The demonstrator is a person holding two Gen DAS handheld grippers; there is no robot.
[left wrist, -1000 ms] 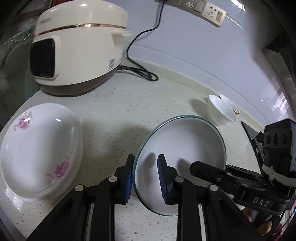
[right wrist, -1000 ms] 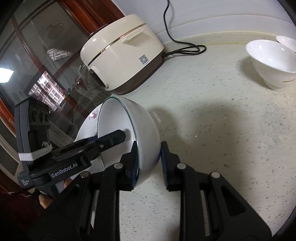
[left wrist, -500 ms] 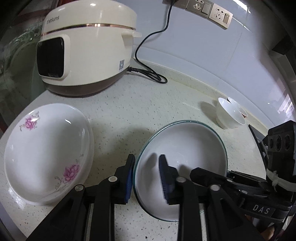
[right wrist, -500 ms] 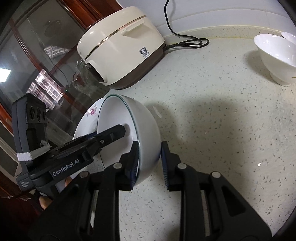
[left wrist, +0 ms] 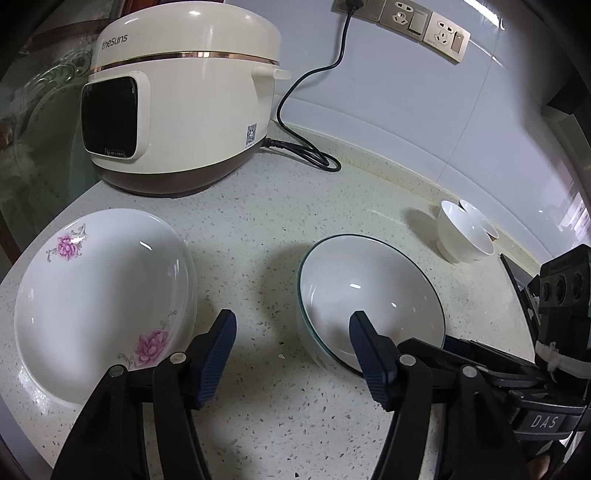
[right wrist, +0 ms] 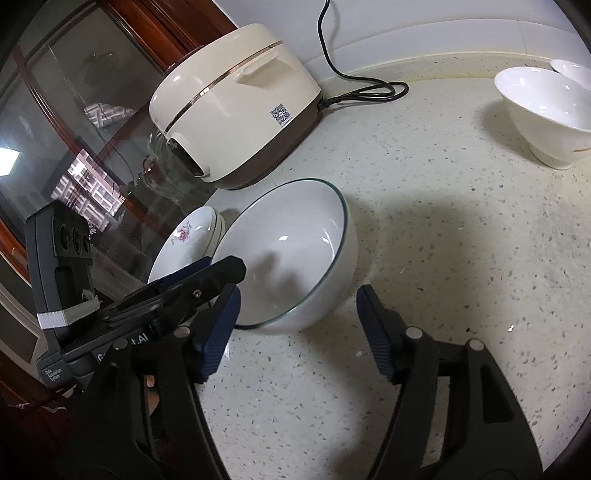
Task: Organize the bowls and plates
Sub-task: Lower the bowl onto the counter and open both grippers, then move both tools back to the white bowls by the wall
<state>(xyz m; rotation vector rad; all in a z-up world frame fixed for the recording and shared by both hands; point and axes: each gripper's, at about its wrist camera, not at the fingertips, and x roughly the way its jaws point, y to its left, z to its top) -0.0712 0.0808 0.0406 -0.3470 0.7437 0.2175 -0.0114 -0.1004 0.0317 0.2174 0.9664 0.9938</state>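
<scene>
A white bowl with a dark green rim [left wrist: 369, 295] stands on the speckled counter; it also shows in the right wrist view [right wrist: 295, 251]. My left gripper [left wrist: 291, 354] is open, just in front of the bowl's near-left edge. My right gripper [right wrist: 295, 328] is open, its fingers apart on either side of the bowl's near rim, not touching. A white plate with pink flowers [left wrist: 99, 295] lies left of the bowl, atop another plate [right wrist: 184, 243]. Two small white bowls [left wrist: 461, 232] stand at the far right [right wrist: 546, 114].
A cream rice cooker [left wrist: 181, 99] stands at the back left, its black cord [left wrist: 306, 147] trailing on the counter to wall sockets [left wrist: 424, 26]. A glass cabinet door [right wrist: 74, 110] borders the counter's left edge.
Both grippers were shut on the green-rimmed bowl's rim, holding it tilted. They have set it down upright, opened, and drawn back a little.
</scene>
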